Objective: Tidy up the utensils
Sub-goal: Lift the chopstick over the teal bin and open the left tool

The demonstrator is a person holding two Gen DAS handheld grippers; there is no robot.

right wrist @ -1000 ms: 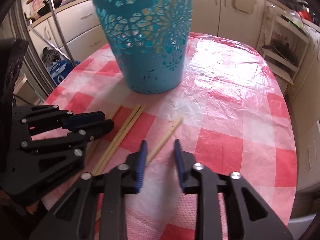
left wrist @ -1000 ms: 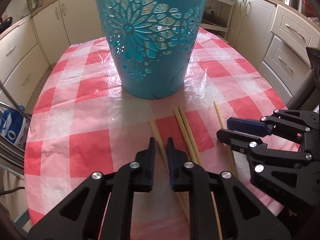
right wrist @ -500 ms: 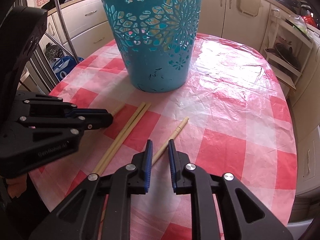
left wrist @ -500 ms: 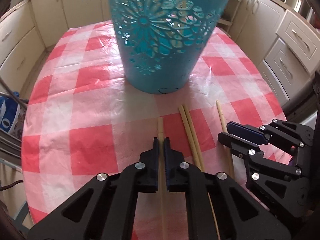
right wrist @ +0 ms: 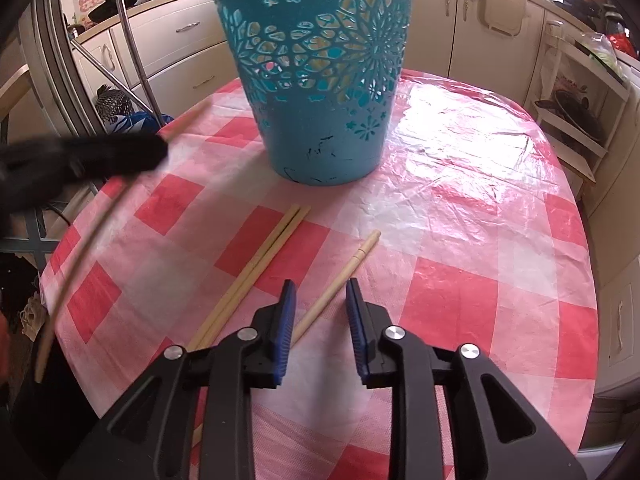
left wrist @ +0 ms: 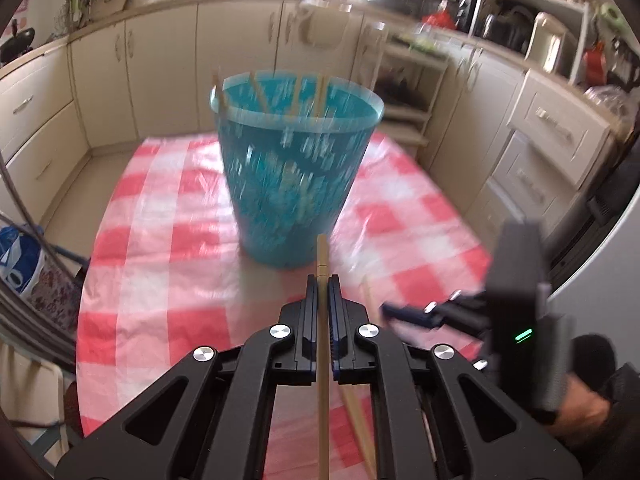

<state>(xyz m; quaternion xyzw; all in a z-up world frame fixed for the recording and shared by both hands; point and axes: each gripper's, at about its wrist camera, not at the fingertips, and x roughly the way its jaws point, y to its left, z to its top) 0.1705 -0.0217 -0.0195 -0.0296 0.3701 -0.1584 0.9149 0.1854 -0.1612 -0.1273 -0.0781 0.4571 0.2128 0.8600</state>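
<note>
Our left gripper (left wrist: 323, 280) pinches one chopstick (left wrist: 322, 256), off the table before the teal basket (right wrist: 320, 80). Our right gripper (right wrist: 320, 292), jaws just opening, straddles a lone chopstick (right wrist: 348, 268) untouched; a pair (right wrist: 264, 252) lies beside it. Bare checked tablecloth (right wrist: 480, 200) stretches rightward.

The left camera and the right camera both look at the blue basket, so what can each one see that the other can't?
Only the left camera sees inside the blue basket: chopsticks already stand there. It also shows the left gripper shut on one chopstick.

Only the right camera shows the right gripper, whose fingers have just been opening, around a single chopstick lying on the table, beside a pair of chopsticks, and the basket's flower cut-outs sharply.

Both show the basket standing on the red checked tablecloth.
</note>
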